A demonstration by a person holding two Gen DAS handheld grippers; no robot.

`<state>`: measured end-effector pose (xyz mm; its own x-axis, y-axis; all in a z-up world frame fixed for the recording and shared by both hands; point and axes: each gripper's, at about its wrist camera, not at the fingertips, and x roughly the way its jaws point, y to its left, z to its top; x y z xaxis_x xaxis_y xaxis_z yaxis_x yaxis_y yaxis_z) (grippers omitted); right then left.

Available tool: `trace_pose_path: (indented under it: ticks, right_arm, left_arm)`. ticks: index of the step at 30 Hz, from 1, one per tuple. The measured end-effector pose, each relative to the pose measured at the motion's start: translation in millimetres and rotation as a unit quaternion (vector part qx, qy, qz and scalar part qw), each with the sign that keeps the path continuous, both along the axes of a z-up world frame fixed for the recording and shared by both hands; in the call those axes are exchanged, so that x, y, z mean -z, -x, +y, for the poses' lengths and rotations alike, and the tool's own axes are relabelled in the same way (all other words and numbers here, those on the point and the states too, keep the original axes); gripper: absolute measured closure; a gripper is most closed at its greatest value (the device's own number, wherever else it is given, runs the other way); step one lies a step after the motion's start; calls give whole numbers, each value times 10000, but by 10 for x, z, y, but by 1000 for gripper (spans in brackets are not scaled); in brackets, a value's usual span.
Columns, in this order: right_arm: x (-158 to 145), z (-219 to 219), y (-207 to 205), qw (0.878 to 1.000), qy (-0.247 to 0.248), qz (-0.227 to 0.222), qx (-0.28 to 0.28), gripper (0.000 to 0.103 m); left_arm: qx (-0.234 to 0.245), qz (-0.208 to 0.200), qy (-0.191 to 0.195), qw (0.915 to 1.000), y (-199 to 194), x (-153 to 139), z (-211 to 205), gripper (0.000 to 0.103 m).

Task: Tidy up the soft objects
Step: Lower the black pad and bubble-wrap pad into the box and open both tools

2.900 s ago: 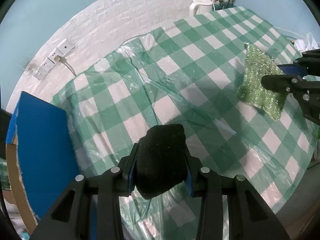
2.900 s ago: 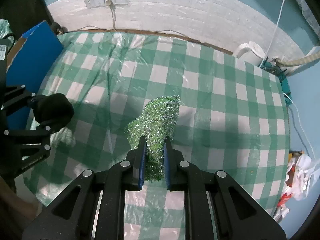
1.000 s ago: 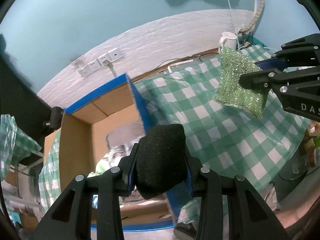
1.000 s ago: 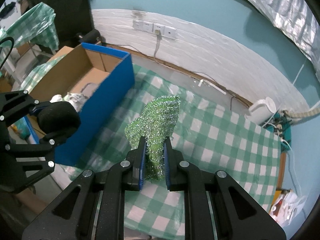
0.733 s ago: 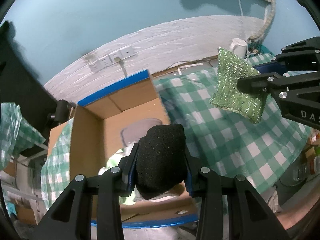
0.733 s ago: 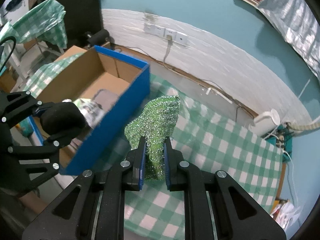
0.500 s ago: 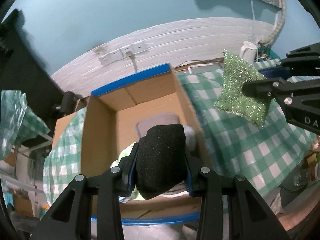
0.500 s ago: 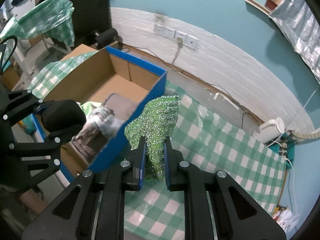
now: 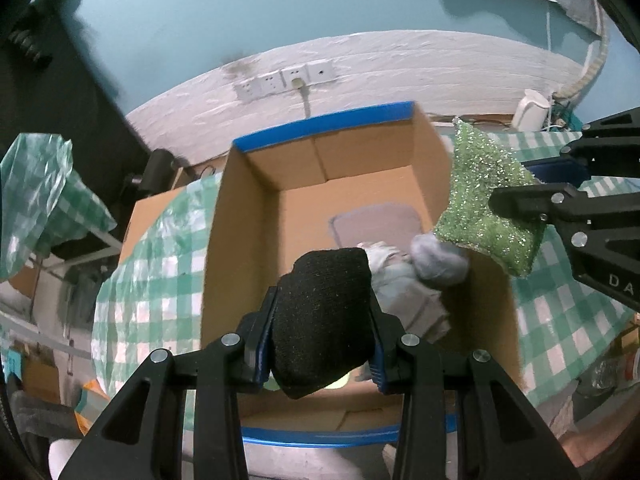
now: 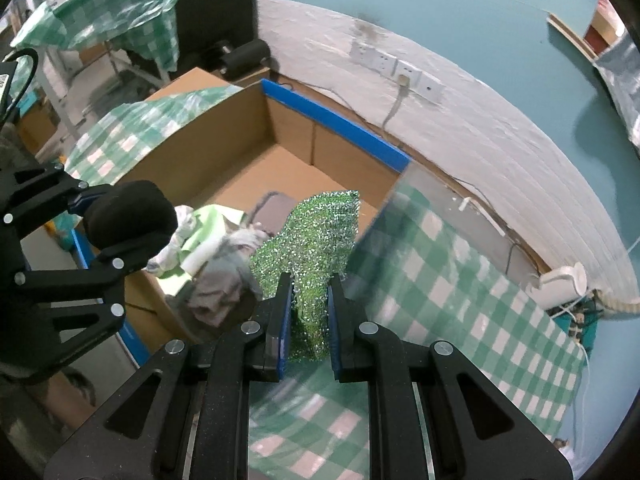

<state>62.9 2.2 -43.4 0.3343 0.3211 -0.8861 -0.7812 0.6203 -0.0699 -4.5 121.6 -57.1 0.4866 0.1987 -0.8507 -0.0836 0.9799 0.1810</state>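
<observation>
Black sponge (image 9: 324,320) between left jaws

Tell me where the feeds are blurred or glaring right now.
Left wrist view: black foam sponge in the left claw is sharp; the grey cloth bundle in the cardboard box is smeared. Right wrist view: checked tablecloth streaks near the right claw; glittery green scouring pad sparkles.
</observation>
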Motion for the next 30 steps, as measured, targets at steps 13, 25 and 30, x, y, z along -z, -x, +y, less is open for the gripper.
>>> trace_pose_path:
  ticks: [13, 25, 30]
  right_arm:
    - [106, 350, 28, 9992, -254, 81, -284, 74]
    - [66, 263, -19, 9989, -438, -121, -67, 46]
    - [-12, 146, -36, 9983, -544, -167, 79, 43]
  left_arm:
    - [-313, 206, -12, 9993, 3, 186, 302, 59]
    - [-496, 264, -45, 9984, 25, 171, 424, 37]
    - [-397, 144, -37, 9991, 64, 45, 371, 34]
